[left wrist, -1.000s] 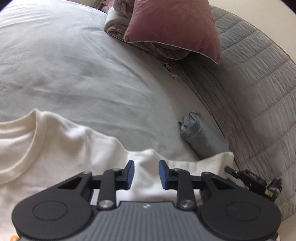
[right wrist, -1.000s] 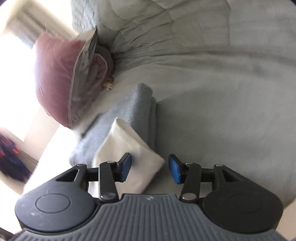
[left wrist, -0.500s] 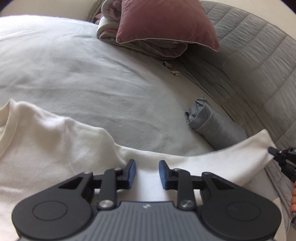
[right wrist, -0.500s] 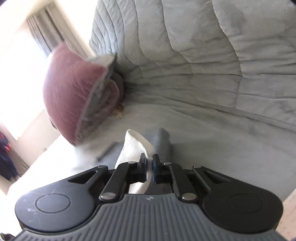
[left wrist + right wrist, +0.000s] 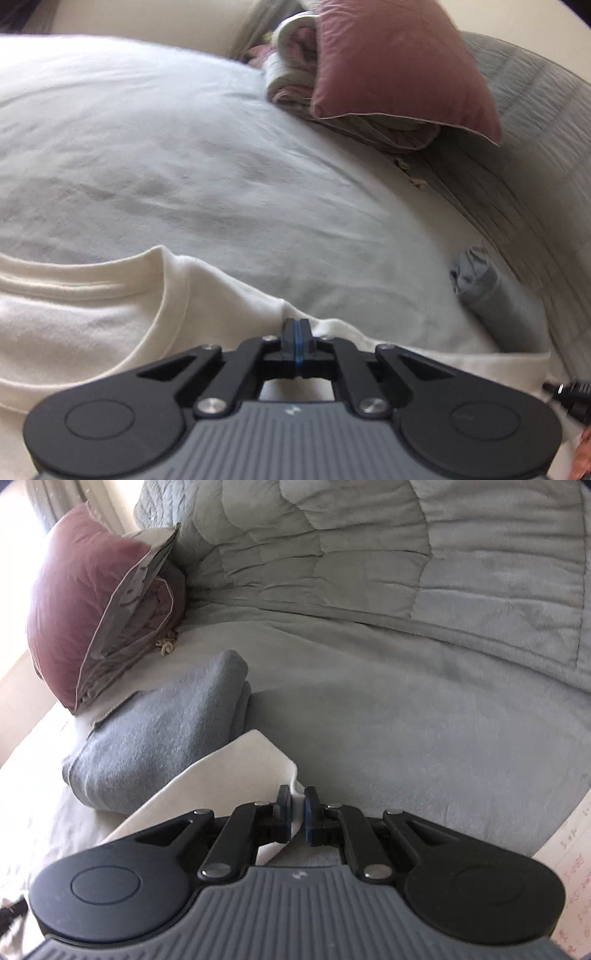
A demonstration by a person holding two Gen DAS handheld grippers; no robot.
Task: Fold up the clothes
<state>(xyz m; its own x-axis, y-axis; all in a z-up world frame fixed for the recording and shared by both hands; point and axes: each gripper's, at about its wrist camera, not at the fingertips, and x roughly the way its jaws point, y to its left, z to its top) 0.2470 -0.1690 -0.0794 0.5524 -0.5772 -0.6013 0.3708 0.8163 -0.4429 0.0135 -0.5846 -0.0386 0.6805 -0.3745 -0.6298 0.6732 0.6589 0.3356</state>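
Cream T-shirt (image 5: pixel 92 325): lay flat on pale sheet (image 5: pixel 184 166), filling lower left of left-wrist view, collar toward the top. Left gripper (image 5: pixel 295 339) pressed together on the shoulder edge, thin fabric apparently nipped. Right gripper (image 5: pixel 295 808) had just been closing, sleeve hem (image 5: pixel 291 790) pinched between its pads. Sleeve ran long-axis from shoulder out to lower right of left-wrist view (right hand nearer that end). Judged next: carrying the sleeve back across the body, toward lower left. Folded grey garment (image 5: pixel 166 738) touching the sleeve's far side; pink cushion (image 5: pixel 399 62) well beyond, upper right.
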